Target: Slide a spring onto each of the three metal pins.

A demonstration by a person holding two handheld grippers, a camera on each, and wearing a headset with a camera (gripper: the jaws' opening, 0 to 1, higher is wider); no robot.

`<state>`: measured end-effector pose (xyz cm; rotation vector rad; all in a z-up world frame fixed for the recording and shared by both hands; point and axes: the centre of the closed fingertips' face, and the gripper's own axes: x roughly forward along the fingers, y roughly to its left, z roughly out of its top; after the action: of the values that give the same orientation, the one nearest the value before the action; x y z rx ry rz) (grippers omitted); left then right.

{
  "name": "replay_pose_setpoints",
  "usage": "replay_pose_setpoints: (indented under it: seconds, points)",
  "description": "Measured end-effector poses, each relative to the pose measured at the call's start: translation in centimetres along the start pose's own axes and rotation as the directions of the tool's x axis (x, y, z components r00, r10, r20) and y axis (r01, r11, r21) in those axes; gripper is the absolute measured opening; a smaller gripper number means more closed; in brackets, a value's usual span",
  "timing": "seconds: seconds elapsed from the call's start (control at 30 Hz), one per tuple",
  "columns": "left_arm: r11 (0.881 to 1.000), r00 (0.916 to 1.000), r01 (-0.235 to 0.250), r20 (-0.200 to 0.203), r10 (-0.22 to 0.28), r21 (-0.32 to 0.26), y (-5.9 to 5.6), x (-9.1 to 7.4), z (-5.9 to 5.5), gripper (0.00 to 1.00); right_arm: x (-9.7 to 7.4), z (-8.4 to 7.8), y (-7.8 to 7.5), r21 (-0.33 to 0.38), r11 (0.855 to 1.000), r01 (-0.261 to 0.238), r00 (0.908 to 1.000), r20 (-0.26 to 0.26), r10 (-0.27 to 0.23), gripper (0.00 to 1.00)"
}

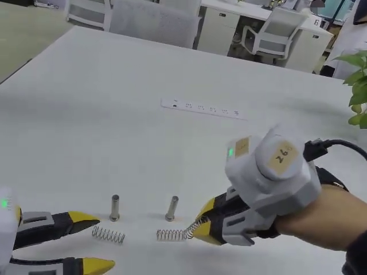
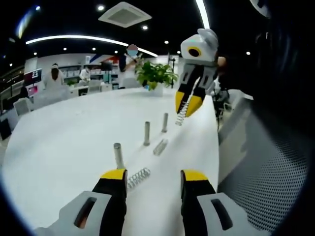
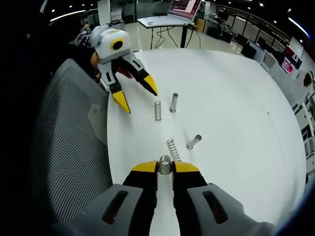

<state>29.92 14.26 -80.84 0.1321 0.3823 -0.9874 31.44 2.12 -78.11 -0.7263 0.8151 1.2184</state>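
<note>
**Spring caught in your right jaws**

The spring (image 3: 165, 163) sits clenched in the jaws of your right gripper (image 3: 165, 169), near the three upright pins (image 2: 146, 132). Two loose springs (image 1: 108, 234) lie beside the pins on the white surface (image 1: 114, 114). Your left gripper (image 2: 153, 174), jaws released, hovers near left.

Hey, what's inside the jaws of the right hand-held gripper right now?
A spring, clamped near one end by the right hand-held gripper; the rest pokes out past the tips. How far it reaches in between the jaws is hidden by them.
</note>
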Motion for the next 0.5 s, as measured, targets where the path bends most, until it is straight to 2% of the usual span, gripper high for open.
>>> replay_pose_setpoints:
  seconds: [0.23, 0.37, 0.5]
  points:
    - [1.0, 0.9996, -0.029, -0.001, 0.029, 0.0, 0.6, -0.5, -0.1, 0.41, -1.1, -0.9, -1.5, 0.03, 0.999, 0.04, 0.9992, -0.008, -0.04, 0.08]
    - [0.999, 0.9989, -0.037, -0.027, 0.038, 0.031, 0.6, -0.5, -0.5, 0.43, -1.6, -1.7, -2.7, 0.047, 0.996, 0.077, 0.9967, -0.03, -0.075, 0.08]
    - [0.999, 0.9988, -0.035, -0.033, 0.036, 0.037, 0.4, -0.5, -0.6, 0.45, -1.9, -2.2, -3.5, 0.055, 0.994, 0.097, 0.9946, -0.042, -0.095, 0.08]
